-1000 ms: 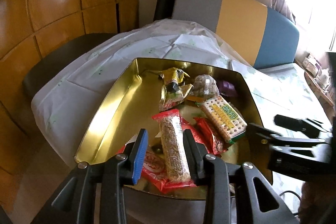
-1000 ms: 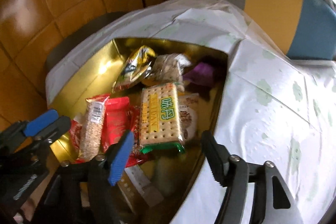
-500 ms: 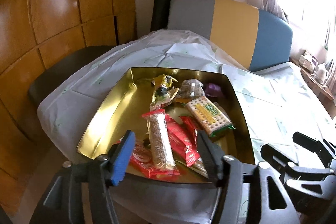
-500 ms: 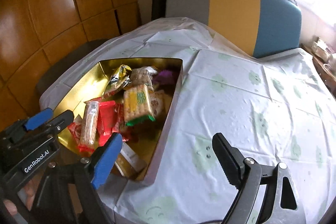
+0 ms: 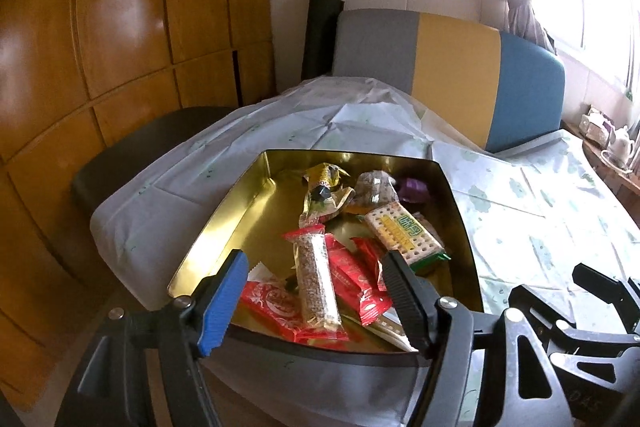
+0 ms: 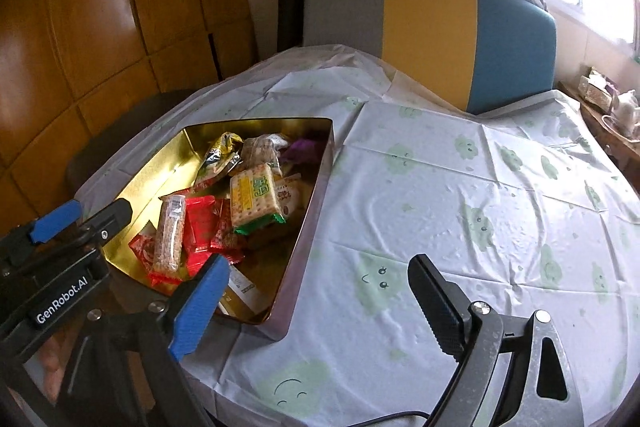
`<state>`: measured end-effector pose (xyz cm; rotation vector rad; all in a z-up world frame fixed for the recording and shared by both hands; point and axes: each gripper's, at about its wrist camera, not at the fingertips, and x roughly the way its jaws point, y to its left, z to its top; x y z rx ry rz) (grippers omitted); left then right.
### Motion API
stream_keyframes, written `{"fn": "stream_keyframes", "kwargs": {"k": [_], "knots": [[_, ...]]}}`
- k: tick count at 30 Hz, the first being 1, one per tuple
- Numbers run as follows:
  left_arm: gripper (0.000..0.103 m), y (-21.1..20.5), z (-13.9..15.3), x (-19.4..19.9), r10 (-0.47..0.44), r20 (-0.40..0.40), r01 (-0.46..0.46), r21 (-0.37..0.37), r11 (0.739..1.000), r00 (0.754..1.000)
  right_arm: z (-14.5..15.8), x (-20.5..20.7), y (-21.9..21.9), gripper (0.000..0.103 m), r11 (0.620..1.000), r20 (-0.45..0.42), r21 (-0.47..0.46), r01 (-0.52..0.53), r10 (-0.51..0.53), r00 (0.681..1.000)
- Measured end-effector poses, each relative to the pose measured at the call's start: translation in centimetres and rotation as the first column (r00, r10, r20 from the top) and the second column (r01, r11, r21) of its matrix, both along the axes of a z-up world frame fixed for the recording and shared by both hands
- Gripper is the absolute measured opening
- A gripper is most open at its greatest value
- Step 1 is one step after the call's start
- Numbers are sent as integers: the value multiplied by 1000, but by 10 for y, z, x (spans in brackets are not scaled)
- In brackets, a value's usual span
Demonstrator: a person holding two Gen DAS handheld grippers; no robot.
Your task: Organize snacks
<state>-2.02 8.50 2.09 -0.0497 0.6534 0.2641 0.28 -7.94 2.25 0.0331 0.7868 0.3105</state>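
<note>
A gold tin box (image 5: 224, 227) (image 6: 312, 211) sits at the table's near left corner and holds several snacks: a cereal bar (image 5: 316, 279) (image 6: 170, 235), red packets (image 5: 352, 275) (image 6: 198, 227), a cracker pack (image 5: 404, 233) (image 6: 254, 197), a yellow packet (image 5: 324, 187) (image 6: 218, 157) and a purple sweet (image 5: 414, 189) (image 6: 300, 149). My left gripper (image 5: 316, 307) is open and empty, above the box's near edge. My right gripper (image 6: 316, 307) is open and empty, over the tablecloth beside the box. Each gripper shows in the other's view.
The table (image 6: 460, 187) carries a white cloth with green cloud prints. A grey, yellow and blue chair back (image 6: 432, 35) stands behind it. A dark chair seat (image 5: 132, 155) and wood panelling (image 5: 100, 47) are at the left. A teapot (image 5: 622, 145) sits far right.
Both grippers have pulled back and up from the box. The left one opened wider and let go of the cereal bar, which lies in the box. The right one swung right over the cloth.
</note>
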Motion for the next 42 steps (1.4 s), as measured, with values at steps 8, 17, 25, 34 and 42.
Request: {"fn": "stream_keyframes", "kwargs": {"k": [8,17,25,34,42], "knots": [[70,2,3,-3,7,18,-7,-6,1000,1000,1,-2,2,93,1000,7,-7,-6,6,1000],[69,4,2,-2,14,10,-14,9,1000,1000,0,-3,7,93,1000,7,-15,-18,18,1000],[69,3,2,-3,2,6,-2,0,1000,1000,-1,-2,9,93,1000,6,-18,-20,20,1000],[65,4,2,-3,-4,2,4,-1,1000,1000,-2,-2,11,93,999,4,-20,-26,26,1000],[64,1,-1,-1,-18,-9,18,-5,1000,1000,-4,-1,12,93,999,-3,-17,-31,31,1000]]}}
